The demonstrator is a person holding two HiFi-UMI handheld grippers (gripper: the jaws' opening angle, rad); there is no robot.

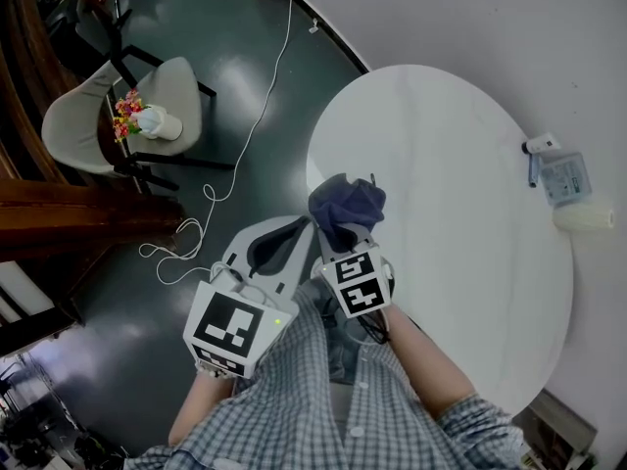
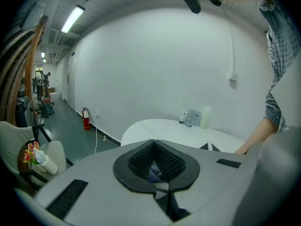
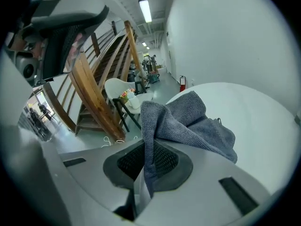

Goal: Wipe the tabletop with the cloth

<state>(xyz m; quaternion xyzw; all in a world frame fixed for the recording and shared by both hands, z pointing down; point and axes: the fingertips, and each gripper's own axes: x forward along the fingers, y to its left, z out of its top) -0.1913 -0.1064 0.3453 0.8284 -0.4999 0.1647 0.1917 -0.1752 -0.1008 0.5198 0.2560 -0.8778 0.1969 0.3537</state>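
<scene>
Only in the right gripper view was the cloth (image 3: 188, 121) seen pinched upright by the right gripper (image 3: 141, 182), draped toward the table (image 3: 249, 107), while the left gripper (image 2: 157, 180) was closed, empty.

Grey-blue cloth (image 1: 345, 204) bunched upright at near edge of round white tabletop (image 1: 460, 155).

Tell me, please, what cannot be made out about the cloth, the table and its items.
Cloth: whether it touches the table; head view, its own folds hide the underside.
Packet at the far rim: print too small, head view.
Table's near rim: the person's forearm covers it, head view.
</scene>
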